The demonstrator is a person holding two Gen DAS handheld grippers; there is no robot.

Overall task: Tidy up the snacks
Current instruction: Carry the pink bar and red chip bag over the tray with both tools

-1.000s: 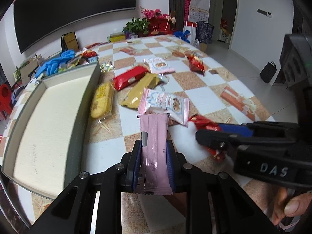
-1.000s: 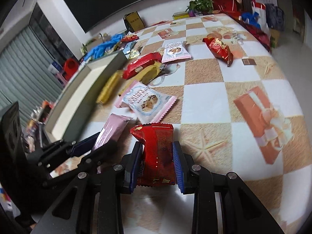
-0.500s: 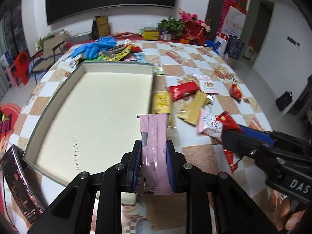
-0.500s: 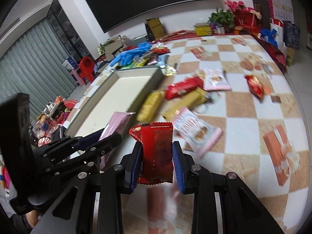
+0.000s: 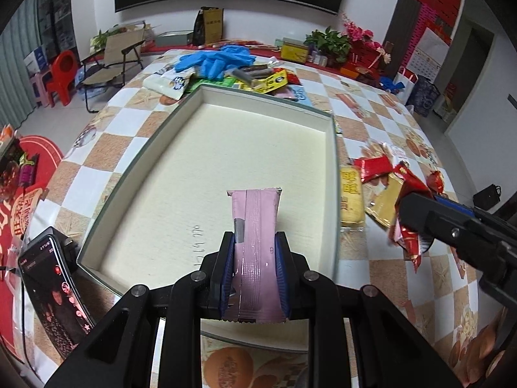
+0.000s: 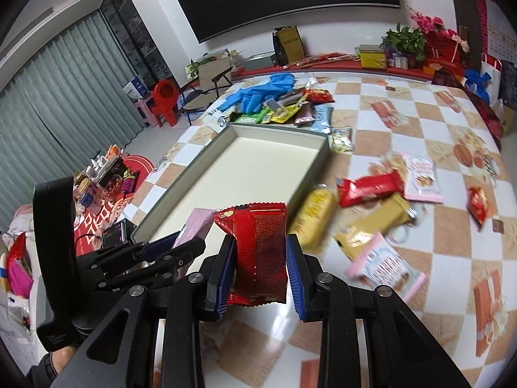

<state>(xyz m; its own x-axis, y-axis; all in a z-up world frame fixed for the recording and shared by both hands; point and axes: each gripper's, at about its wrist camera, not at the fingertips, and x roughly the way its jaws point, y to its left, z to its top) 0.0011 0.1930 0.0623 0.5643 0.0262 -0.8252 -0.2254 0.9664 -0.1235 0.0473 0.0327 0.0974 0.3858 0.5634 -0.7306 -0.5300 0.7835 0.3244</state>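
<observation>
My left gripper (image 5: pixel 255 274) is shut on a pink snack packet (image 5: pixel 257 245) and holds it over the near end of the wide cream tray (image 5: pixel 226 148). My right gripper (image 6: pixel 260 266) is shut on a red snack packet (image 6: pixel 260 249), held above the table just right of the tray (image 6: pixel 258 168). The right gripper also shows in the left wrist view (image 5: pixel 416 226) with the red packet (image 5: pixel 408 213). The left gripper with its pink packet (image 6: pixel 195 226) shows in the right wrist view.
Loose snacks lie right of the tray: a yellow packet (image 6: pixel 316 216), a red one (image 6: pixel 368 187), a gold one (image 6: pixel 378 223), pink-white cookie packets (image 6: pixel 384 265). Blue gloves (image 5: pixel 216 59) and more packets sit beyond the tray. A phone (image 5: pixel 55 287) lies at the near left.
Both grippers have swung left with their packets. The left one now hangs over the tray's near end; the right one has come close to the tray's right wall.
</observation>
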